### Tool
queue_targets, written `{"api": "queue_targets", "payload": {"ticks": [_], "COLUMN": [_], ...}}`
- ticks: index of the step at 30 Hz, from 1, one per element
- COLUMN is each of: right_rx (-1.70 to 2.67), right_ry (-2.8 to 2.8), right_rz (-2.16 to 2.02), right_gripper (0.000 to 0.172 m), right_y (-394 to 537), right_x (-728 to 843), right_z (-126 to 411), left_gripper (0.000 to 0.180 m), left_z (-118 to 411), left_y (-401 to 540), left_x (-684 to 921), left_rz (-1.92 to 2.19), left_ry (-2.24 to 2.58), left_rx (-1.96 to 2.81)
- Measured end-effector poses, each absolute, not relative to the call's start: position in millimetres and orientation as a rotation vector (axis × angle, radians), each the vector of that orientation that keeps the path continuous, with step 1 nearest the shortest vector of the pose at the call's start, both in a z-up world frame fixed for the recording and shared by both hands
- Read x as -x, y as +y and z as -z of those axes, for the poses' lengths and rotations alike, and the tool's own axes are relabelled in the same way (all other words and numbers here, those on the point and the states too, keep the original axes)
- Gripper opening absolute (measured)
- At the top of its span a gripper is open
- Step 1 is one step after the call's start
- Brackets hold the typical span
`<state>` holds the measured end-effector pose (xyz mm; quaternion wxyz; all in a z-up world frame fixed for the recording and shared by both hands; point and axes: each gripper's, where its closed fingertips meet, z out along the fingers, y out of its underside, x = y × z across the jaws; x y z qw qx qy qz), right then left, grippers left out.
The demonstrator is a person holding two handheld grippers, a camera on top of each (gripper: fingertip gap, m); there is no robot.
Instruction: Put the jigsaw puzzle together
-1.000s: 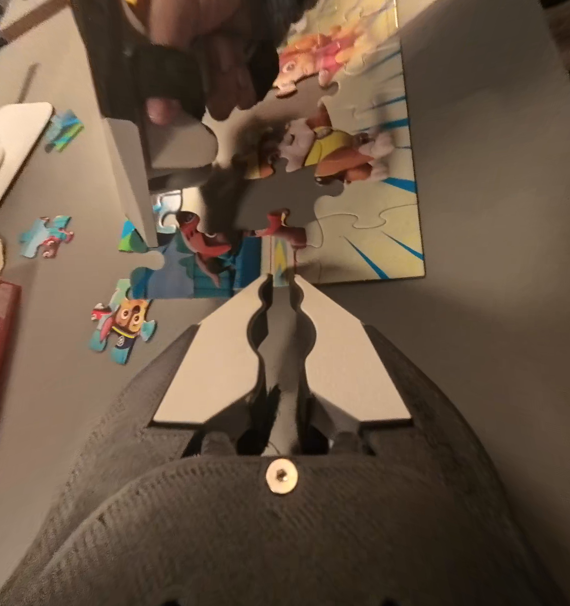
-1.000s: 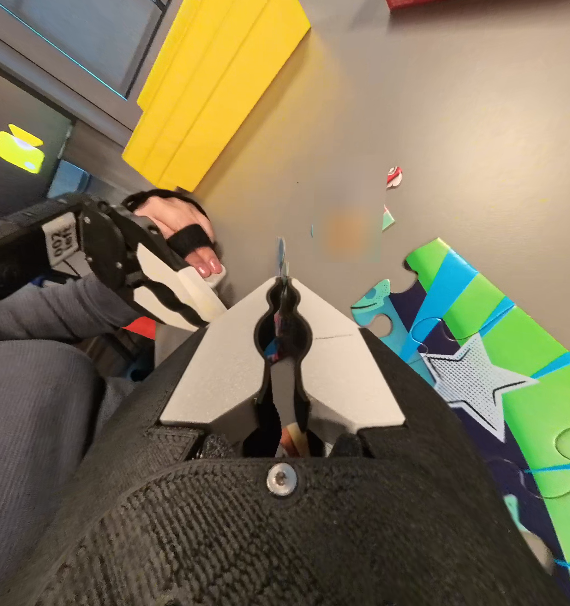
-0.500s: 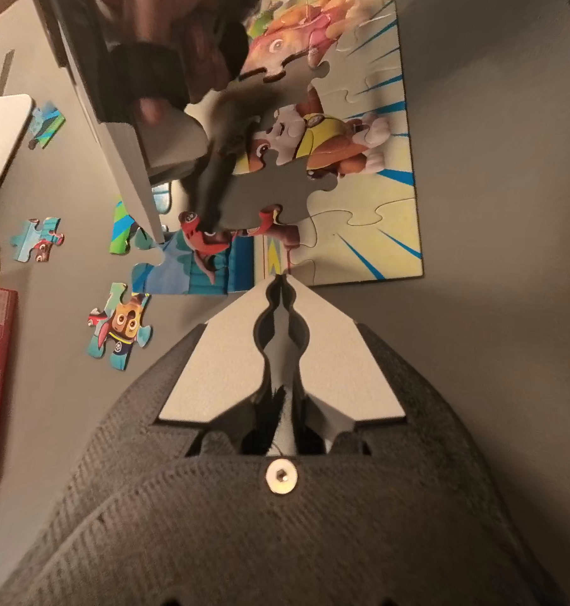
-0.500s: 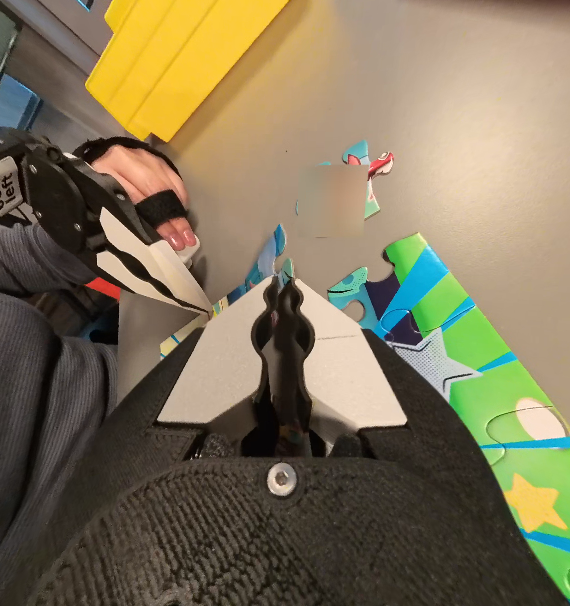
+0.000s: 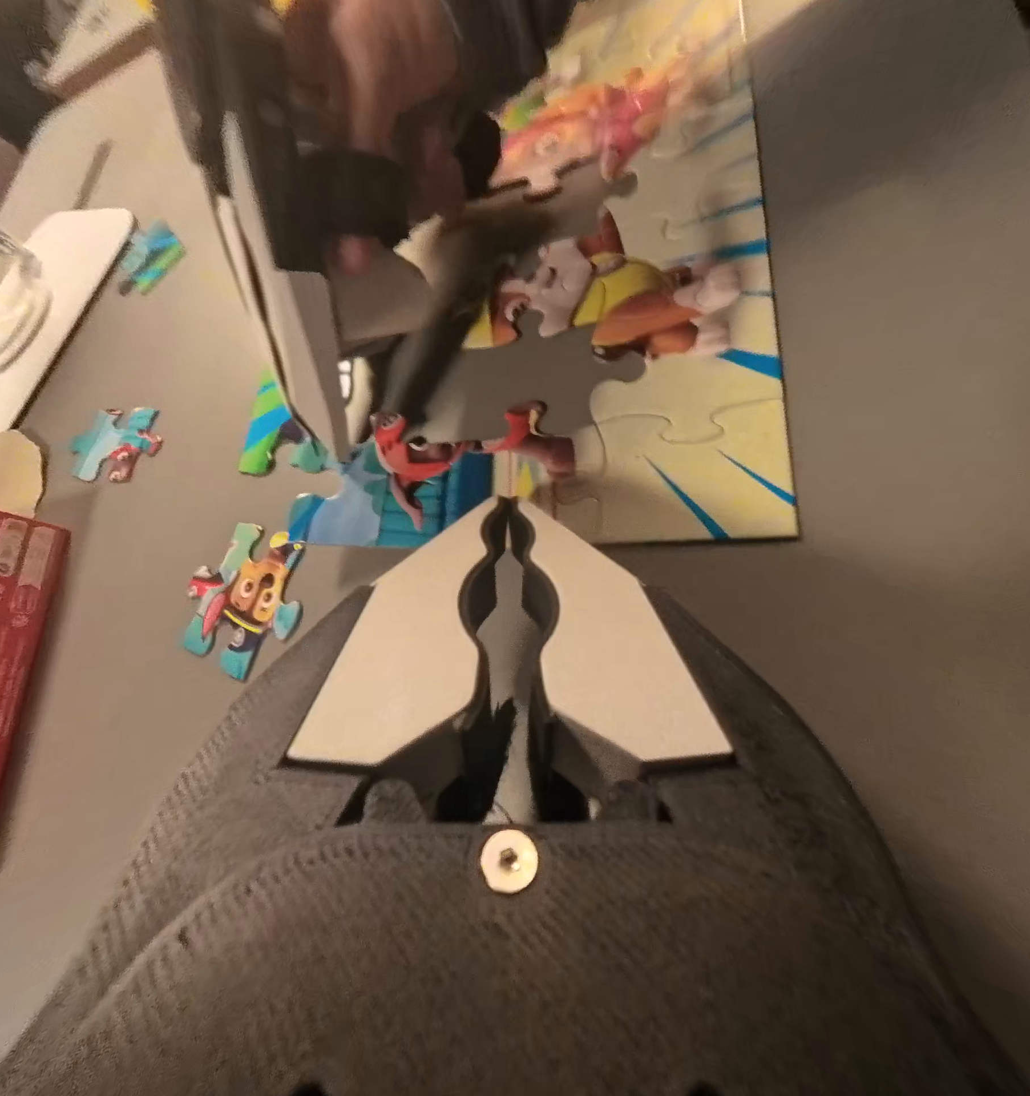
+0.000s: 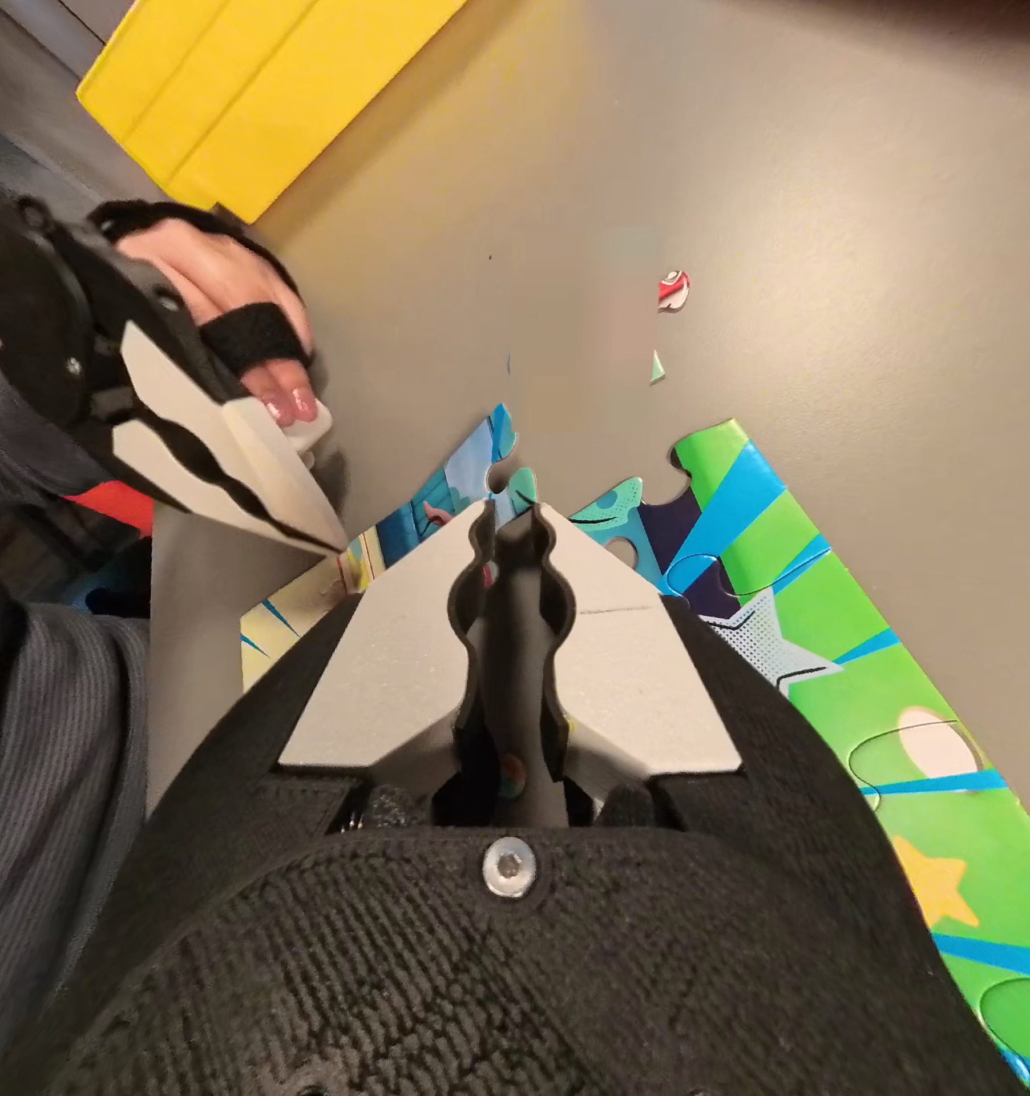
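The left gripper [image 5: 507,501] has its jaws pinched together with nothing between them, tips poised at the near edge of the partly assembled puzzle [image 5: 702,474] on the grey table [image 5: 915,296]. The right gripper [image 6: 512,510] has its jaws slightly apart and bare, hanging over the blue stretch of the same puzzle [image 6: 441,504], nearest a teal tabbed piece [image 6: 524,483] just ahead of its tips. A piece-shaped hole [image 5: 530,379] lies just beyond the left tips, its long side running across them. Loose pieces [image 5: 245,599] lie to the left, by a red box [image 5: 2,652].
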<state>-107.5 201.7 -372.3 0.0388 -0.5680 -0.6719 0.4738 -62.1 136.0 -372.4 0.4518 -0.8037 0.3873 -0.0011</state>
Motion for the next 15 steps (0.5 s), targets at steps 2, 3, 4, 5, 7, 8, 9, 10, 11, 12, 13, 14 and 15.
{"api": "queue_targets", "payload": {"ticks": [2,3,4,5,7,8,9,10,11,12,13,14,15], "right_rx": [1.729,1.725,1.722,1.719,1.715,1.714,1.714,1.714,1.713,1.71,1.706,1.7,1.693], "right_ry": [-2.062,-2.063,-2.064,-2.064,-2.066,-2.067,-2.068,-2.07,-2.073,-2.078,-2.084,-2.092,-2.102], "right_rz": [-1.455,-1.459,-1.46,-1.458,-1.445,-1.44,-1.434,-1.426,-1.417,-1.404,-1.388,-1.366,-1.339], "right_gripper": [0.01,0.01,0.01,0.01,0.011,0.011,0.011,0.012,0.013,0.014,0.015,0.017,0.02], "right_y": [201.5,201.4,201.3,201.3,201.4,201.5,201.5,201.5,201.4,201.1,200.9,200.5,200.3], "right_x": [107.4,107.4,107.3,107.3,107.3,107.3,107.4,107.4,107.4,107.3,107.1,106.7,106.1], "right_z": [372.1,371.9,371.8,371.9,372.4,372.6,372.9,373.2,373.6,374.1,374.6,375.3,376.0], "left_gripper": [0.0,0.0,0.0,0.0,0.0,0.0,0.0,0.0,0.0,0.0,0.0,0.0,0.0], "left_z": [372.0,374.2,375.8,377.0,375.6,375.8,376.1,377.2,377.7,378.0,378.3,379.1,380.5], "left_y": [146.6,152.2,157.2,161.1,167.3,169.3,170.5,170.8,170.9,170.9,170.7,170.0,169.3], "left_x": [74.7,85.1,94.3,100.4,104.6,105.9,106.2,106.4,106.5,106.6,106.6,106.9,107.7], "left_rz": [-0.004,-0.043,-0.091,-0.126,-0.146,-0.145,-0.139,-0.133,-0.128,-0.127,-0.13,-0.135,-0.146], "left_ry": [0.878,0.844,0.822,0.813,0.796,0.787,0.781,0.778,0.777,0.776,0.779,0.787,0.797], "left_rx": [2.0,2.037,2.063,2.075,2.078,2.092,2.105,2.123,2.136,2.143,2.147,2.153,2.159]}}
